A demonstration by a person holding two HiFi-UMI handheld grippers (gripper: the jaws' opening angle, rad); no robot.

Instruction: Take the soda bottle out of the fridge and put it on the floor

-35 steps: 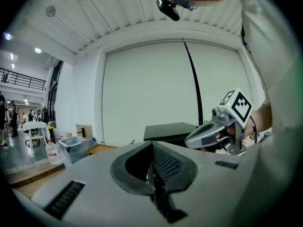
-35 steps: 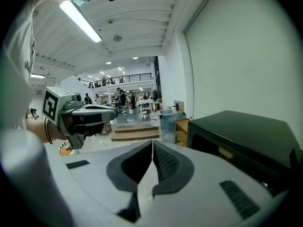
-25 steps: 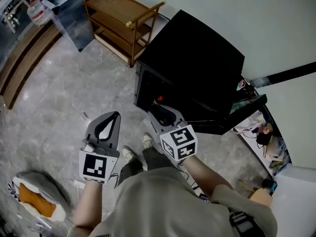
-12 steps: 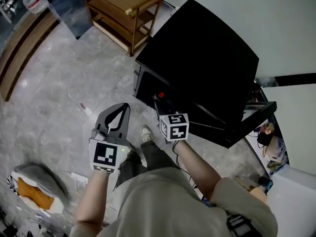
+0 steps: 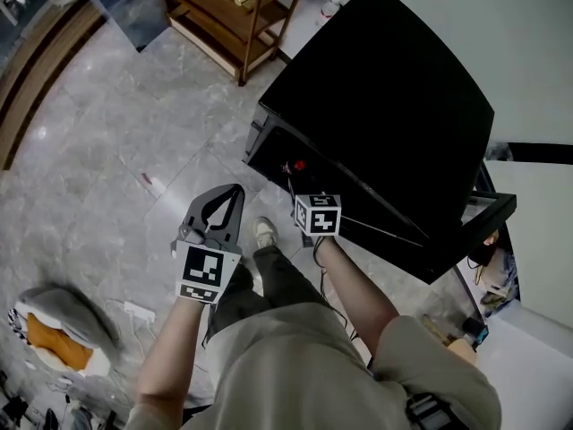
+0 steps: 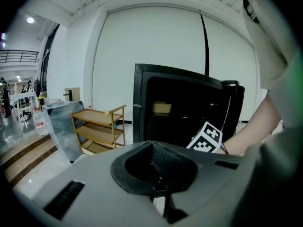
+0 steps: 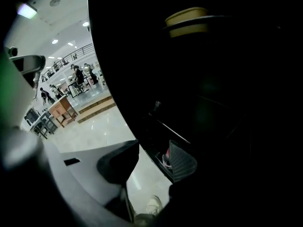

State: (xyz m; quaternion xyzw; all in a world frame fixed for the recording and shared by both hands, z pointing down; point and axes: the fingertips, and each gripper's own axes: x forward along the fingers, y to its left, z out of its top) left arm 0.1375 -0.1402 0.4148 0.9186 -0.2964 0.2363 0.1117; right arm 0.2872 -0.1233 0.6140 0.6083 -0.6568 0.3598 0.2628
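The black fridge [image 5: 385, 106] stands open in front of me. Low inside it in the head view shows a red cap [image 5: 298, 165], probably the soda bottle's. A red and white bit [image 7: 166, 159] sits by the right pad in the right gripper view. My right gripper [image 7: 151, 157] points down at the fridge's lower front; its jaws have just been opening and stand apart with nothing between them. Only its marker cube [image 5: 317, 213] shows from above. My left gripper [image 5: 235, 189] hovers over the floor left of the fridge, its tips [image 6: 151, 143] together and empty.
A wooden shelf cart [image 5: 237, 7] stands left of the fridge. A yellow tub [image 7: 187, 21] sits on an upper fridge shelf. The fridge door [image 5: 488, 213] hangs open at the right. My shoe [image 5: 264, 233] is close to the fridge; a cushion [image 5: 58, 334] lies at lower left.
Both grippers have sunk toward the floor and the fridge's lower front. The right one tipped further down, so its jaws are hidden under its cube in the head view.
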